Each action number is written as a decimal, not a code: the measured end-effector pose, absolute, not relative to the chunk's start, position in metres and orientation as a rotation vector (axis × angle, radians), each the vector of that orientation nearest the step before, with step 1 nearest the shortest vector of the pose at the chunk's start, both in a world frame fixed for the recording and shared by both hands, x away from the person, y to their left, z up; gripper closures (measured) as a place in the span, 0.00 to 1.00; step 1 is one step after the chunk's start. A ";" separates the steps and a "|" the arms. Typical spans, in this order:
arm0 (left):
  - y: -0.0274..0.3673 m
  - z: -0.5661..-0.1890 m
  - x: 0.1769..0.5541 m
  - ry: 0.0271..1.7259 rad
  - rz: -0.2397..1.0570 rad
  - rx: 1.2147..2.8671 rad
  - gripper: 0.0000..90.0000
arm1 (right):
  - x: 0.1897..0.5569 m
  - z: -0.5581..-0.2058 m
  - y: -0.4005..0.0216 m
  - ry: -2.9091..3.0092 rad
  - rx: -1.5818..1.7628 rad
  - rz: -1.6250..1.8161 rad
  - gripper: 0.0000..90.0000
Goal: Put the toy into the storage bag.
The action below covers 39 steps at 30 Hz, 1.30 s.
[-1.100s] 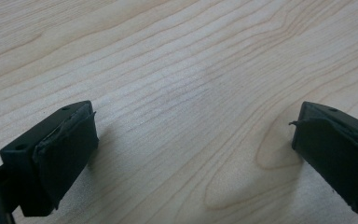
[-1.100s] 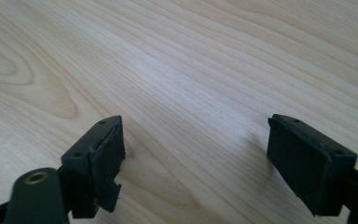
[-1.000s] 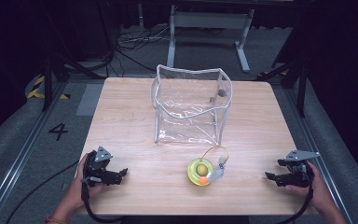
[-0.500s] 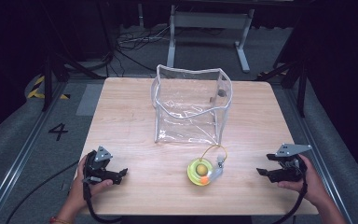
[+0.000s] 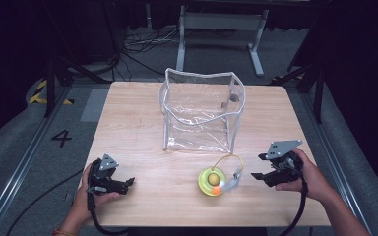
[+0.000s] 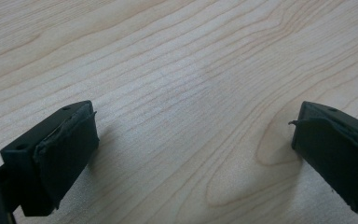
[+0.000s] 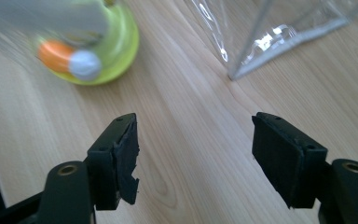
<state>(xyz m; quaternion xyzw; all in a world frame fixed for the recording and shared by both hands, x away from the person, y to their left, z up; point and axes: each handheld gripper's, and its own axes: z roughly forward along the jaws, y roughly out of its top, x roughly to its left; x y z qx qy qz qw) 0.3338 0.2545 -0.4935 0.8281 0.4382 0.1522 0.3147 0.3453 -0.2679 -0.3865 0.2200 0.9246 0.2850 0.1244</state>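
The left gripper (image 5: pixel 127 183) and right gripper (image 5: pixel 257 167) sit at the table's (image 5: pixel 138 128) near edge, jaws wide and empty. The green toy (image 5: pixel 212 181) lies between them, near the right one. Beyond stands the clear bag (image 5: pixel 202 110).

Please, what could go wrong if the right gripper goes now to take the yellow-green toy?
1. The toy is round and low, with a thin cord loop and a tube at its side; the open right gripper may snag the cord or push the toy away.
2. The clear bag stands close behind the toy, so a push could send the toy against its soft wall.
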 end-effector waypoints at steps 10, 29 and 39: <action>0.255 -0.493 0.334 1.154 0.402 2.183 0.01 | 0.354 -0.358 -0.224 2.730 0.470 0.780 0.37; 0.255 -0.493 0.334 1.153 0.400 2.183 0.01 | 0.374 -0.348 -0.176 2.749 0.358 0.872 0.46; 0.255 -0.493 0.334 1.152 0.401 2.184 0.01 | 0.373 -0.346 -0.158 2.837 0.253 0.837 0.70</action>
